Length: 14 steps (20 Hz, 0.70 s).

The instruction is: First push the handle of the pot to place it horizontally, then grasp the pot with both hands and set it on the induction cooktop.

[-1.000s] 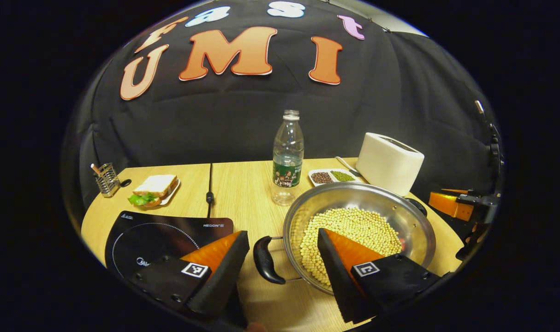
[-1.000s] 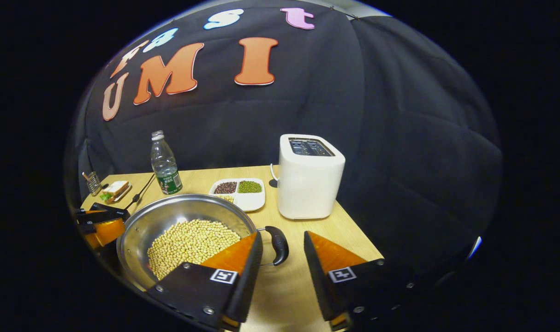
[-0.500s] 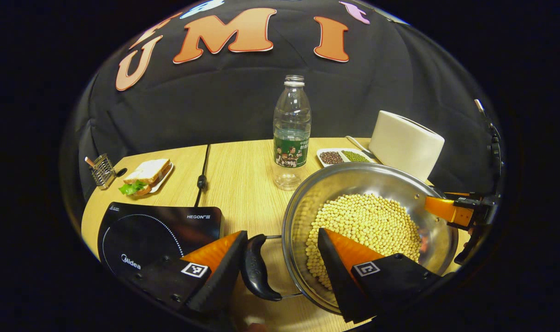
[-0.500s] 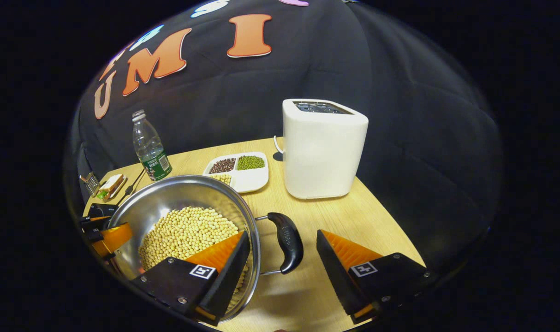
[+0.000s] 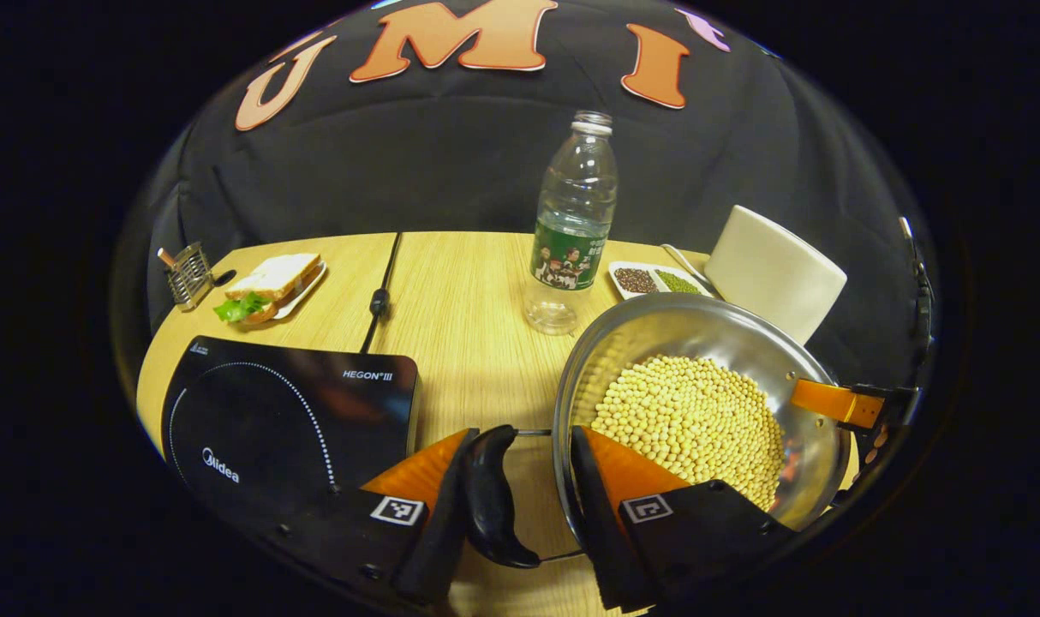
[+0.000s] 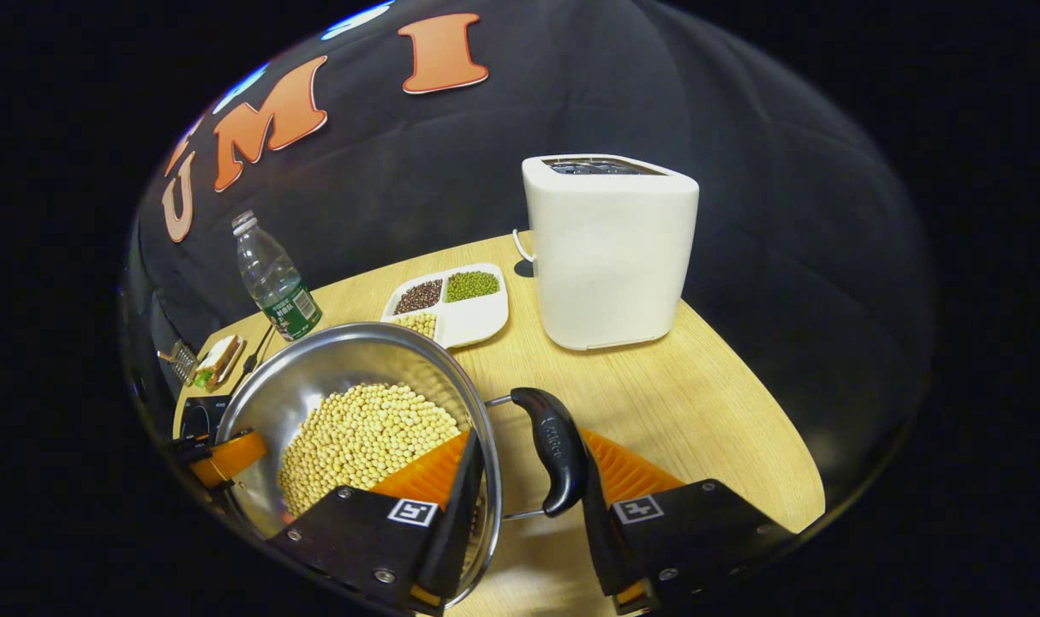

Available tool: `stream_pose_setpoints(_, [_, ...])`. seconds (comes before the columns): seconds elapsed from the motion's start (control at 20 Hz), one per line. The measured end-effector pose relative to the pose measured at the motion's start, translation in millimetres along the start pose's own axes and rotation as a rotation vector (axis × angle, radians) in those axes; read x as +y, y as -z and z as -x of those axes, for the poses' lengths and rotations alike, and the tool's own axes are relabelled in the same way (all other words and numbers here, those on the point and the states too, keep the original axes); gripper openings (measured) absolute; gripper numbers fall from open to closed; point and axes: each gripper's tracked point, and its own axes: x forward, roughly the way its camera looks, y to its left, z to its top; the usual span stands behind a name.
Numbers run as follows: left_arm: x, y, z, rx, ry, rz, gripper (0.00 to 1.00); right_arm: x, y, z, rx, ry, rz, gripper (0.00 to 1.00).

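Left tool (image 5: 520,501), left gripper view: fingers partly spread, straddling the pot's (image 5: 700,343) near side. One finger lies against the outer face of the black left handle (image 5: 488,497); the other finger (image 5: 618,480) sits inside the pot over the soybeans (image 5: 687,416), just at the rim. Handle and rim both lie in the gap; whether both fingers truly press cannot be told. Right tool (image 6: 528,497), right gripper view: likewise partly spread, bracketing the pot (image 6: 349,360) on its opposite side. Inner finger (image 6: 439,471) is inside the rim above the soybeans (image 6: 361,433); outer finger sits just behind the black right handle (image 6: 554,450), touching or nearly so; firm pinch cannot be confirmed. The right tool (image 5: 837,403) also shows at the pot's far rim in the left gripper view, and the left tool (image 6: 224,454) at the far rim in the right gripper view. Both handles stick out sideways, level. The pot sits over the desk (image 5: 460,300), right of the induction cooktop (image 5: 289,411) and not on it; whether its base touches the desk cannot be told. Behind: water bottle (image 5: 571,223), divided dish of beans (image 6: 451,300), white toaster (image 6: 610,248), sandwich plate (image 5: 267,283), wire holder (image 5: 186,274), black cable (image 5: 381,291).
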Motion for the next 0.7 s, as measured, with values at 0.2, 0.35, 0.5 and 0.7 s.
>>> stream_pose_setpoints(0.2, [-0.4, -2.3, -2.5, 0.004, 0.014, -0.001, 0.68, 2.9, 1.1, 17.8, 0.002, 0.022, -0.007, 0.50])
stream_pose_setpoints(0.35, [7.1, -12.9, -1.5, -0.042, 0.027, -0.016, 0.68, 2.2, -11.2, 44.9, -0.025, 0.021, -0.033, 0.50])
stream_pose_setpoints(0.5, [4.6, -17.5, -2.3, -0.067, 0.034, -0.018, 0.65, 15.8, -15.0, 60.4, -0.020, 0.020, -0.065, 0.49])
stream_pose_setpoints(0.7, [10.6, -23.7, 3.4, -0.092, 0.025, -0.010, 0.65, 48.0, -24.9, 83.7, -0.041, 0.009, -0.073, 0.50])
